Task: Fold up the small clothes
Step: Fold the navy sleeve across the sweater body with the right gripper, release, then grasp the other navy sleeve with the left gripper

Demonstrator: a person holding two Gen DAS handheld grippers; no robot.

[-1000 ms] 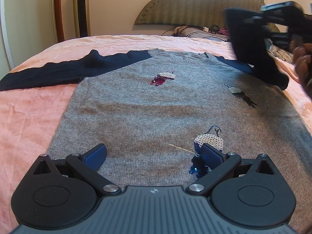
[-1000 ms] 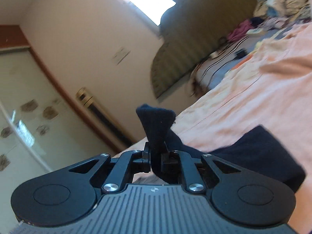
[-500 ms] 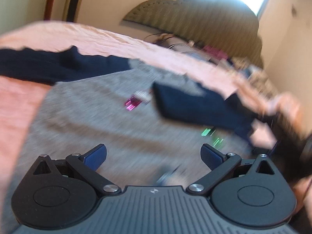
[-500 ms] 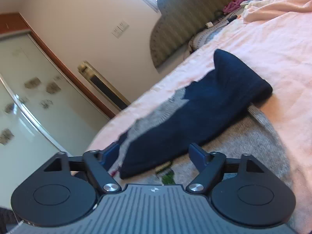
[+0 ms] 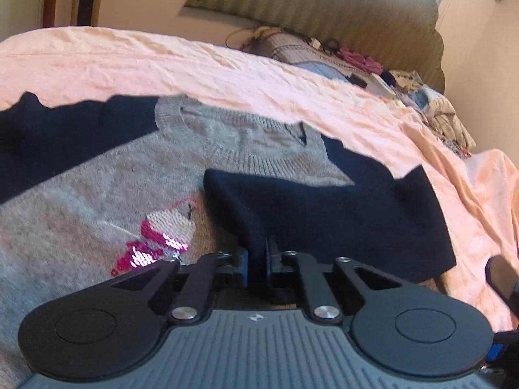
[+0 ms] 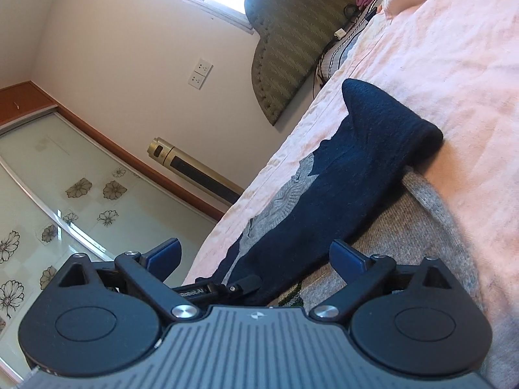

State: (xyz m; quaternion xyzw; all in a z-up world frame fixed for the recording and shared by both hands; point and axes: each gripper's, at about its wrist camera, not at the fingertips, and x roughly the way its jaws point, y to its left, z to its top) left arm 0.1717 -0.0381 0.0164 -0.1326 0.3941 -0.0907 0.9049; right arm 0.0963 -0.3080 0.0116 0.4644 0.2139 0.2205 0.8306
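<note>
A small grey knit sweater (image 5: 81, 201) with navy sleeves lies flat on the pink bed sheet (image 5: 227, 64). Its right navy sleeve (image 5: 340, 214) is folded in across the chest. My left gripper (image 5: 258, 259) is shut on the lower edge of that sleeve, next to a pink sequin patch (image 5: 155, 246). The other navy sleeve (image 5: 65, 129) lies stretched out to the left. In the right wrist view my right gripper (image 6: 254, 254) is open and empty, hovering over the folded sleeve (image 6: 356, 175) and the grey body (image 6: 418, 236).
A padded headboard (image 5: 324, 16) stands at the far end, with pillows and a heap of clothes (image 5: 438, 113) at the back right. A tower fan (image 6: 191, 168) and a glass wardrobe door (image 6: 48, 194) stand to the left of the bed.
My right gripper let go of the navy sleeve after laying it across the sweater, and now stands open. My left gripper moved forward up the sweater and shut on that sleeve.
</note>
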